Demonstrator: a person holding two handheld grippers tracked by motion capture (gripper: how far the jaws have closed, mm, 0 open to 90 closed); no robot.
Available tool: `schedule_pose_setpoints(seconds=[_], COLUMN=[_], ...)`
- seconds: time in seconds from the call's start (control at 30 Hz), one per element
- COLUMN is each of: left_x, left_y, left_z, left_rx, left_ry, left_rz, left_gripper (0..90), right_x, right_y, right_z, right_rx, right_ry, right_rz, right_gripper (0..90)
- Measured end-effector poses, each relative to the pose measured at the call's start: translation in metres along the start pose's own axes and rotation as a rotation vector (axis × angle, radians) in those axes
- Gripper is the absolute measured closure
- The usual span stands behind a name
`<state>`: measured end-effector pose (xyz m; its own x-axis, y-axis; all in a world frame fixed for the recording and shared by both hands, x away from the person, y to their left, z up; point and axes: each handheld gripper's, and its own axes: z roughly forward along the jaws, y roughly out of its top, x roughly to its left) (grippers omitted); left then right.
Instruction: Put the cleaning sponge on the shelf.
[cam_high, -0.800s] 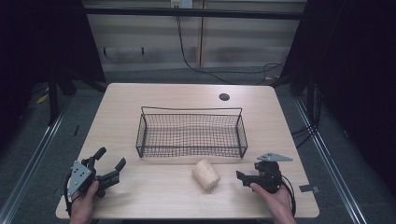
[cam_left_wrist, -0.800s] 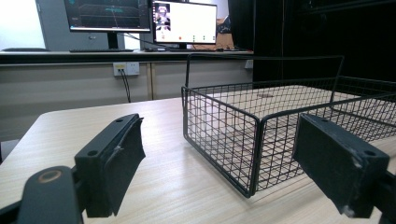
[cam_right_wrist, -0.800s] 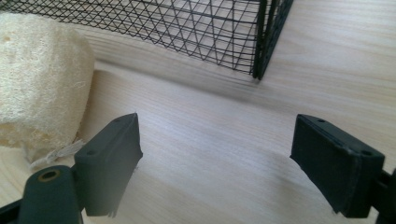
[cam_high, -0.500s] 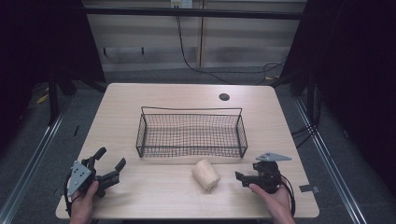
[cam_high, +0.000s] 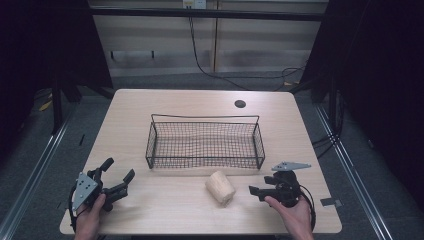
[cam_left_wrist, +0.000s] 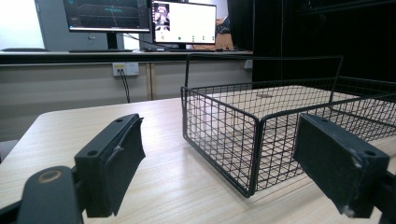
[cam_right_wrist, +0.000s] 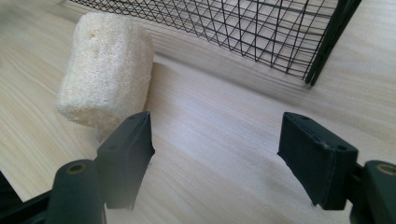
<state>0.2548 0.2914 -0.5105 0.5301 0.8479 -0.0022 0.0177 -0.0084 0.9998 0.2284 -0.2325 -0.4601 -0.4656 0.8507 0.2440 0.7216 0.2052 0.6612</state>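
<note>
A black wire basket (cam_high: 205, 142) stands in the middle of the wooden table (cam_high: 165, 210), with nothing in it. Just in front of its near wall lies a pale loofah roll (cam_high: 220, 187) on its side. My right gripper (cam_high: 259, 185) rests on the table to the right of the loofah, pointing left toward it. In the right gripper view my right gripper (cam_right_wrist: 217, 123) is open on bare wood, with the loofah (cam_right_wrist: 107, 70) beyond its left jaw and the basket (cam_right_wrist: 261, 28) behind. My left gripper (cam_high: 119, 168) is open at the front left, facing the basket's corner (cam_left_wrist: 254, 154).
A round cable hole (cam_high: 240, 104) lies in the tabletop behind the basket. A small grey tag (cam_high: 330, 202) sits near the table's right edge. Monitors (cam_left_wrist: 140, 18) stand on a desk beyond the table. Bare wood lies between my left gripper and the loofah.
</note>
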Motion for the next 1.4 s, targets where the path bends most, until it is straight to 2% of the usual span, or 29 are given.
schedule_pose_setpoints(seconds=[0.03, 0.23, 0.27, 0.3, 0.43, 0.53, 0.57, 0.67, 0.83, 1.13, 1.33, 1.4], left_x=[0.0, 0.0, 0.0, 0.0, 0.0, 0.0, 0.0, 0.0, 0.0, 0.0, 0.0, 0.0], left_y=[0.0, 0.0, 0.0, 0.0, 0.0, 0.0, 0.0, 0.0, 0.0, 0.0, 0.0, 0.0], left_z=[0.0, 0.0, 0.0, 0.0, 0.0, 0.0, 0.0, 0.0, 0.0, 0.0, 0.0, 0.0], left_rx=[0.0, 0.0, 0.0, 0.0, 0.0, 0.0, 0.0, 0.0, 0.001, 0.001, 0.0, 0.001], left_ry=[0.0, 0.0, 0.001, 0.001, 0.001, 0.001, 0.001, 0.002, 0.004, 0.004, 0.003, 0.004], left_rz=[0.0, 0.0, 0.0, 0.001, 0.0, 0.0, 0.0, 0.001, 0.001, 0.001, 0.0, 0.001], left_gripper=[15.7, 15.7, 15.7, 15.7, 15.7, 15.7, 15.7, 15.7, 15.7, 15.7, 15.7, 15.7], right_x=[-0.001, -0.003, -0.002, -0.002, 0.0, 0.002, 0.003, 0.006, 0.009, 0.018, 0.026, 0.028], right_y=[0.001, 0.006, 0.008, 0.012, 0.018, 0.023, 0.024, 0.027, 0.032, 0.045, 0.053, 0.054], right_z=[0.0, -0.006, -0.006, -0.006, -0.007, -0.007, -0.005, -0.003, -0.005, 0.007, 0.015, 0.016], right_rx=[-0.003, 0.02, 0.036, 0.073, 0.09, 0.117, 0.143, 0.172, 0.207, 0.261, 0.311, 0.308], right_ry=[0.024, 0.039, 0.046, 0.072, 0.085, 0.087, 0.106, 0.095, 0.103, 0.172, 0.187, 0.2], right_rz=[-0.002, 0.032, 0.043, 0.061, 0.064, 0.061, 0.067, 0.055, 0.049, 0.012, 0.009, 0.01], right_gripper=[26.4, 26.7, 27.2, 27.3, 30.1, 31.5, 31.6, 30.9, 28.6, 23.9, 22.8, 22.8])
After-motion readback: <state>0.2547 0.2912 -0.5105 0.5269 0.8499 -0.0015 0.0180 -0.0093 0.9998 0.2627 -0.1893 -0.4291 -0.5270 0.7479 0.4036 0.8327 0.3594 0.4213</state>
